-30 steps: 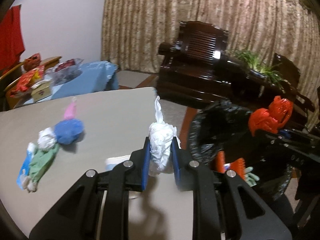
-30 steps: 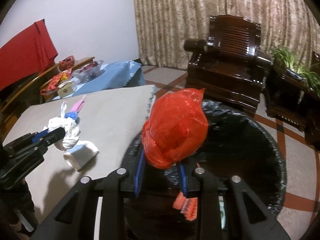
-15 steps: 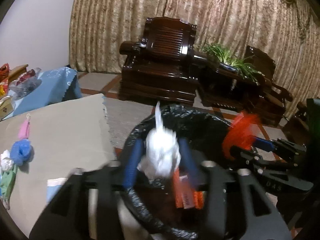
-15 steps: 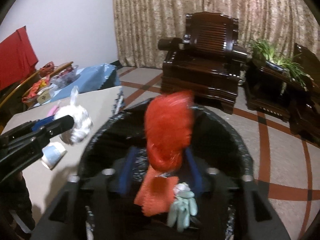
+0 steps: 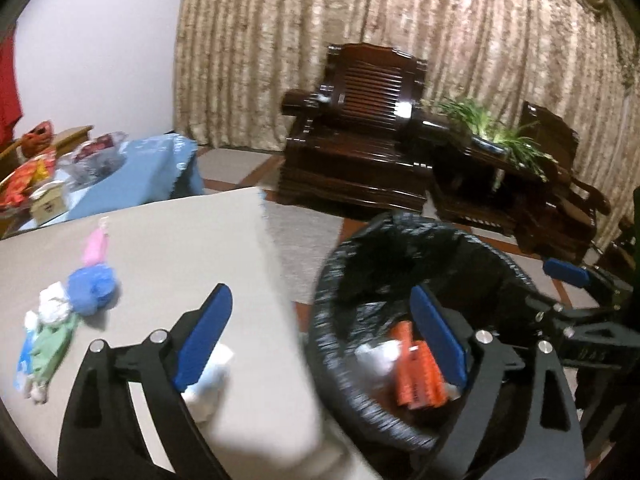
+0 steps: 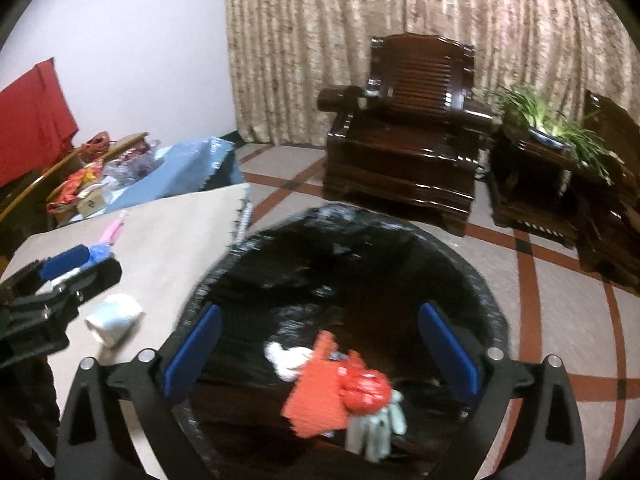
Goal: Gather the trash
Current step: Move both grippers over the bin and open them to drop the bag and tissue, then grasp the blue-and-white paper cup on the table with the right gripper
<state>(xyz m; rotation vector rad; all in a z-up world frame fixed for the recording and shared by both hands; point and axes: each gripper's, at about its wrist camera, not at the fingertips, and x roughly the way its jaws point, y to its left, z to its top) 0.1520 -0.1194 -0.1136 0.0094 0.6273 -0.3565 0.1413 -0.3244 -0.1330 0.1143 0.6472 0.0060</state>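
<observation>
A bin lined with a black bag (image 5: 360, 264) (image 6: 472, 280) stands at the table's right edge. Inside lie a white wad (image 5: 376, 356) (image 6: 288, 358), a red bag (image 6: 362, 390), an orange wrapper (image 5: 418, 372) (image 6: 316, 400) and a pale green glove (image 6: 378, 426). My left gripper (image 5: 324, 336) is open and empty, straddling the table edge and bin rim. My right gripper (image 6: 320, 356) is open and empty above the bin. On the table lie a blue wad (image 5: 93, 289), a white wad (image 5: 54, 307), a green wrapper (image 5: 50, 346), a pink piece (image 5: 95, 245) and a paper cup (image 6: 114, 318) (image 5: 208, 386).
The beige table (image 5: 168, 240) ends just left of the bin. A blue-covered table (image 5: 132, 176) with packets stands behind it. A dark wooden armchair (image 6: 408, 128) and a side table with a plant (image 6: 552, 136) stand on the tiled floor beyond.
Both grippers opened over the bin: the white wad left my left gripper and the red bag left my right one, and both now lie inside. The left gripper has swung back left.
</observation>
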